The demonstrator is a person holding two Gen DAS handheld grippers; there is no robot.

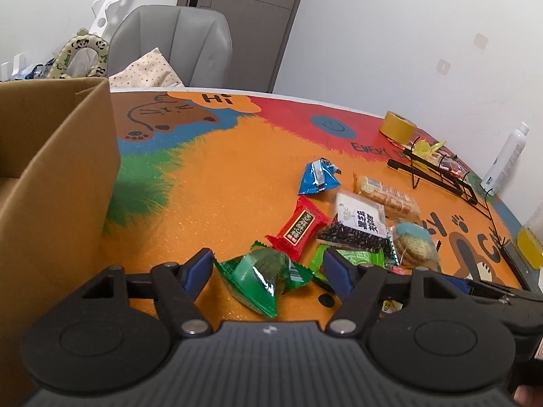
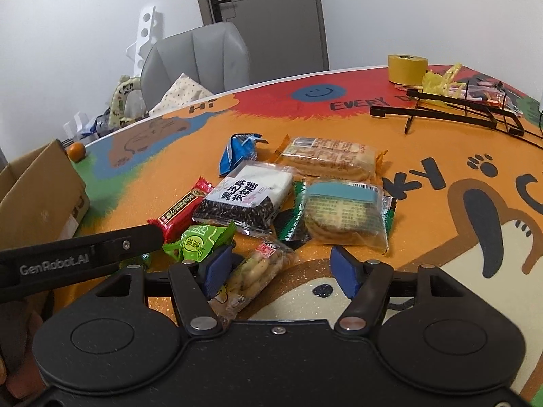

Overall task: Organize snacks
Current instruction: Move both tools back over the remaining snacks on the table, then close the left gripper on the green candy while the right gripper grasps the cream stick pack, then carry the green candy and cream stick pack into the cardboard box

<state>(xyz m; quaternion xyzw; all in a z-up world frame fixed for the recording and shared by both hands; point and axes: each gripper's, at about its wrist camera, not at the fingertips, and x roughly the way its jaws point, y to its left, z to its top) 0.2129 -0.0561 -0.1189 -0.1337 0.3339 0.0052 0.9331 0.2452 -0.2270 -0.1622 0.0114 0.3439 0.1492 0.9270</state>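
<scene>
From the left wrist, we see the left gripper with its jaws apart, straddling a dark green triangular packet that lies on the table near its front edge. The left blue pad sits just beside the packet's left corner; the right pad stands clear of it, over a light green packet. The packet's long axis runs from upper left toward us, roughly along the fingers, so we judge a closing move would catch it across its narrow width. The cardboard box rises at the table's left edge, close to this hand.

From the right wrist, the right gripper also has its jaws apart, with a clear packet of small biscuits lying diagonally just inside its left pad, nothing pinched. The left gripper's finger crosses in from the left, hiding the dark green packet almost entirely. Only this view shows the biscuit packet whole; the other barely shows it.
</scene>
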